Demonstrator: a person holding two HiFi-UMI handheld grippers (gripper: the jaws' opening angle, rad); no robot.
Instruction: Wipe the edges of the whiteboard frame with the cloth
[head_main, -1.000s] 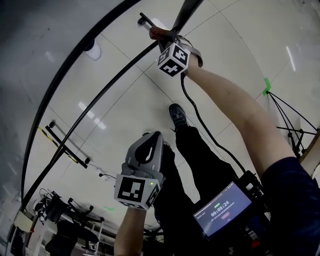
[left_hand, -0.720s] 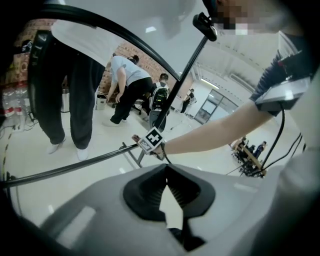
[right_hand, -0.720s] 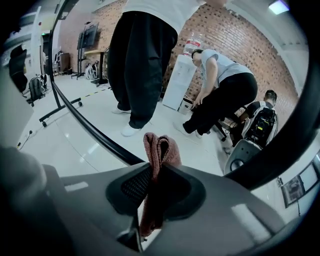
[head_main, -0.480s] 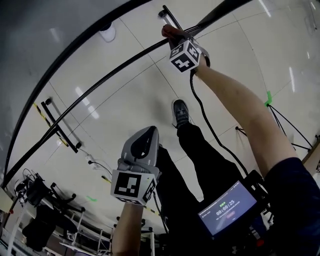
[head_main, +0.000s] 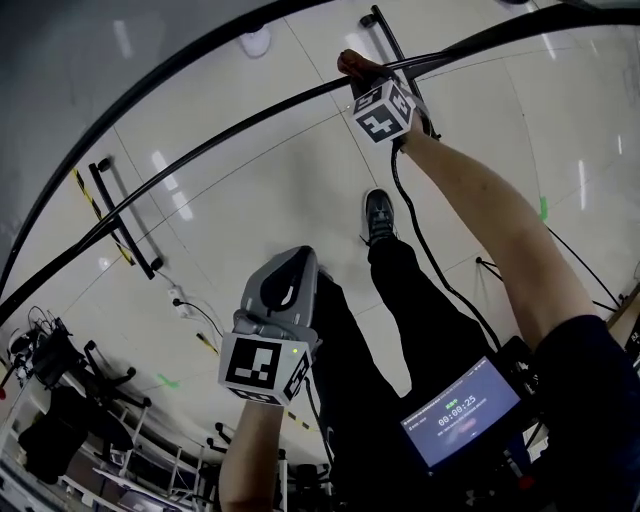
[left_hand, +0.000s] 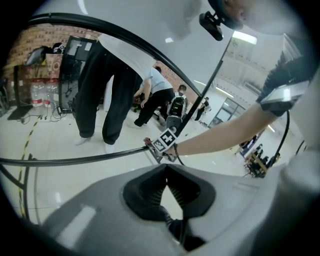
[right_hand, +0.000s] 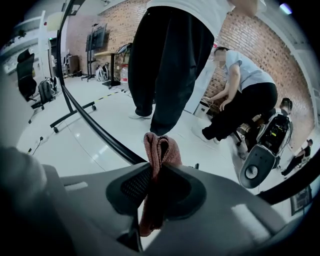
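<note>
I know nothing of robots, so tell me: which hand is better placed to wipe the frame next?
Right. The right tongs are shut on the pink cloth, close by the black frame bar. The left tongs are shut, empty and farther from it.

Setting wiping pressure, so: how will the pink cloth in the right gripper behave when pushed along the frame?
Probably floppy: the cloth bunches in a fold past the tips of the right gripper and trails slack behind them. Its towel-like surface likely drags rather than slips on the black frame bar. Seems light: one pinch holds it.
</note>
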